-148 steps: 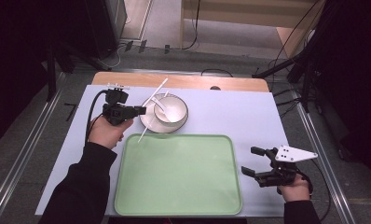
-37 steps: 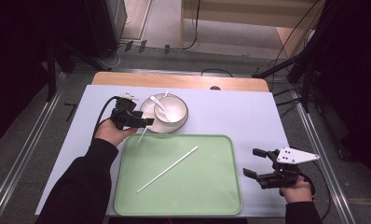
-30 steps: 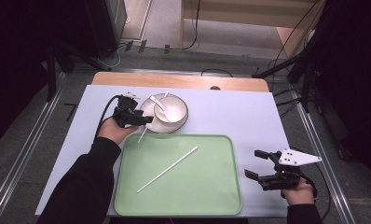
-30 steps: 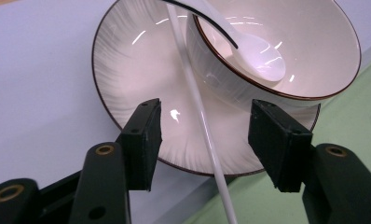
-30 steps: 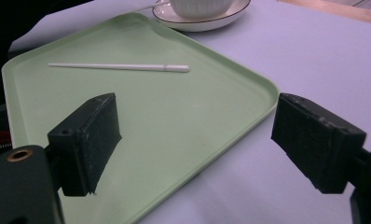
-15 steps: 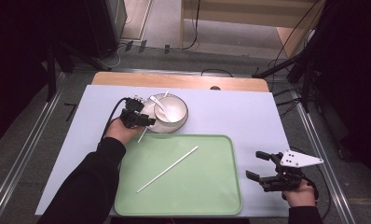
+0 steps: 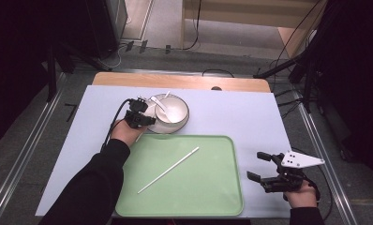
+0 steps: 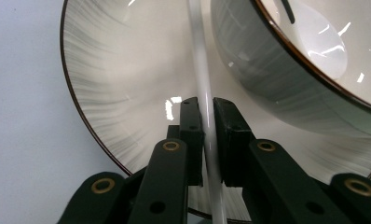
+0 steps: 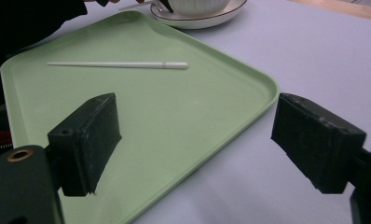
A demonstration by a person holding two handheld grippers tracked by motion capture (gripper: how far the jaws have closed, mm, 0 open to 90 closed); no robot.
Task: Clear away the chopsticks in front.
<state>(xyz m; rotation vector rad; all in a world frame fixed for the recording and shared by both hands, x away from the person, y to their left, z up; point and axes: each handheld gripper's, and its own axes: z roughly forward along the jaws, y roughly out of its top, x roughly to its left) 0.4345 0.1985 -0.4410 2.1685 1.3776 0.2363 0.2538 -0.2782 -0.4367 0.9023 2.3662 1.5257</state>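
Since one chopstick [image 7: 168,169] already lay on the green tray [image 7: 222,197], my left gripper [image 8: 207,121] pinched the second chopstick [image 8: 200,74] over the plate [image 8: 109,93] beside the bowl [image 7: 173,110], far left. My right gripper [image 9: 193,140] hovered spread near the tray's right edge.

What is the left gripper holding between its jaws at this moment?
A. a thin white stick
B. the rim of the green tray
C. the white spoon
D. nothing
A: in the left gripper view the left gripper is shut on a thin white stick above the saucer.
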